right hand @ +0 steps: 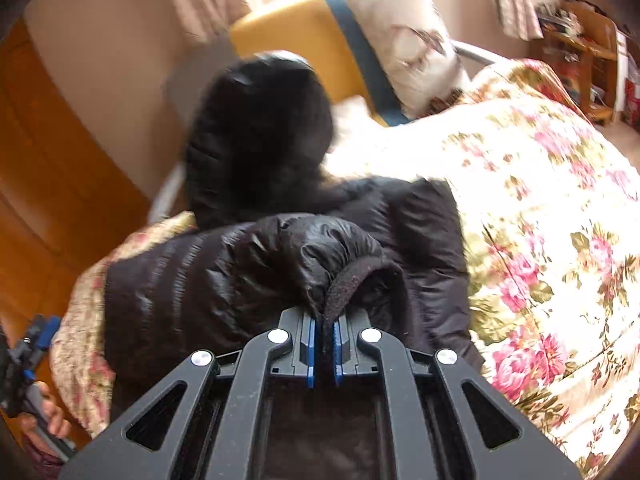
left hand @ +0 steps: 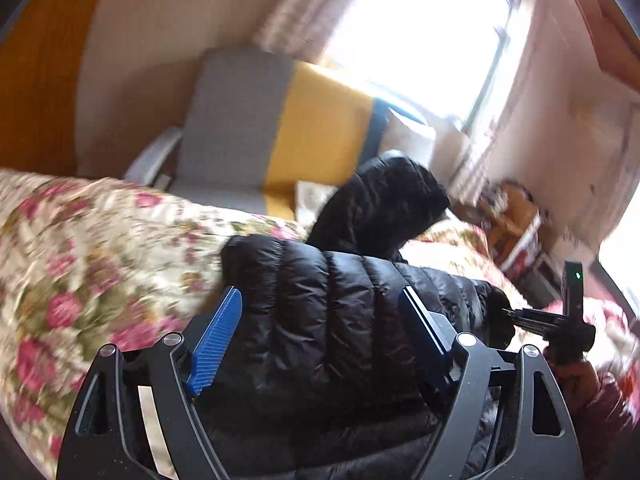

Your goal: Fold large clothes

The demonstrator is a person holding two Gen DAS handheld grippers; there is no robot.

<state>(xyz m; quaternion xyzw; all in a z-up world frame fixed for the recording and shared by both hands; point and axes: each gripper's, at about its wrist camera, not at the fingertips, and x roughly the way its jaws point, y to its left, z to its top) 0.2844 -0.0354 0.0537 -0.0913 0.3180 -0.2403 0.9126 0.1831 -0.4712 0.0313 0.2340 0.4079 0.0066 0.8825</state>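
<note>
Two grippers work one black puffer jacket (right hand: pixel 280 264) spread on the floral quilt (right hand: pixel 540 208). Nearest, the right gripper (right hand: pixel 324 344) is clenched on a cuff or hem edge, probably to carry it over as a fold. The left gripper (left hand: pixel 320 320) stands released, straddling the jacket's padding. Beyond, one hood (left hand: pixel 384 204) rises; farther, one yellow-and-grey cushion (left hand: pixel 320 124).
</note>
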